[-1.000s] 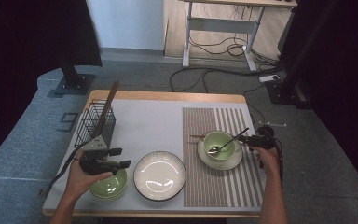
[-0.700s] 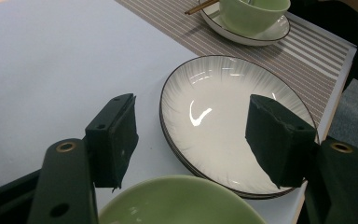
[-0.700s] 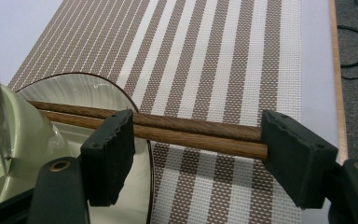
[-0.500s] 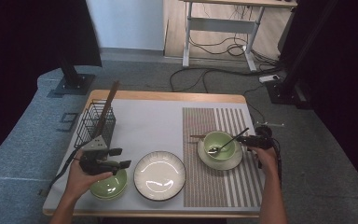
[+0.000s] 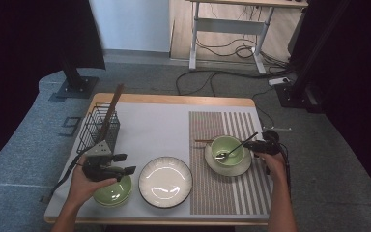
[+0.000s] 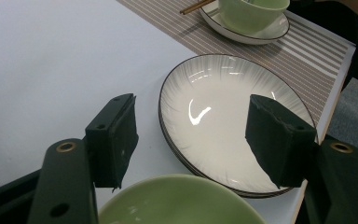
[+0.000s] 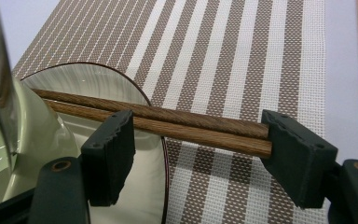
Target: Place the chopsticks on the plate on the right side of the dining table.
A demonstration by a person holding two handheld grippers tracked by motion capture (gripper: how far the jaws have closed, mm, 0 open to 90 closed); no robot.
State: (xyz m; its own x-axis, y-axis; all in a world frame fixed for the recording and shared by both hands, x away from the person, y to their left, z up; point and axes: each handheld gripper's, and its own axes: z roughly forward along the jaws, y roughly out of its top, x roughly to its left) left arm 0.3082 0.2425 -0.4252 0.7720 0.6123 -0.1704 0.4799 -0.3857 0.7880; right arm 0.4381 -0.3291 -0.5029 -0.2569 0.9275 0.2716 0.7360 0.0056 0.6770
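From the high view, we judge the work to be setting or clearing a place at the surface [image 5: 154, 121]. The right claw [image 5: 251, 145] sits at the right edge of the striped mat [image 5: 222, 193], level with a green bowl [image 5: 228, 149] that stands on a saucer [image 5: 244, 166]. A spoon [image 5: 234, 147] leans in that bowl, handle up to the right; whether anything else is in the bowl we cannot tell. Chopsticks [image 5: 202, 141] poke out left of the bowl, along its far side. The left claw [image 5: 125, 169] hovers spread over a second green bowl [image 5: 113, 193] at the near left, which looks empty. Right of it lies a white plate [image 5: 165, 181], empty. At the far left a wire basket [image 5: 99, 128] holds a long dark utensil [image 5: 111, 108], standing tilted.

In the left gripper view, the left claw [image 6: 191, 135] stands wide with nothing between its pads. Below it is the rim of the green bowl [image 6: 177, 200], beyond it the empty plate [image 6: 223, 121].

In the right gripper view, the right claw [image 7: 198, 154] is spread, and the chopsticks [image 7: 177, 122] run crosswise just beyond its pads, resting on the saucer's [image 7: 149, 186] rim and out over the mat [image 7: 242, 56]. The pads do not press on them. We take the step in hand to be the reach for the chopsticks. Next, the claw needs to go a little farther forward and lower, so both sticks lie between the pads, then close on the pair together without knocking the bowl [image 7: 32, 149] at its left.
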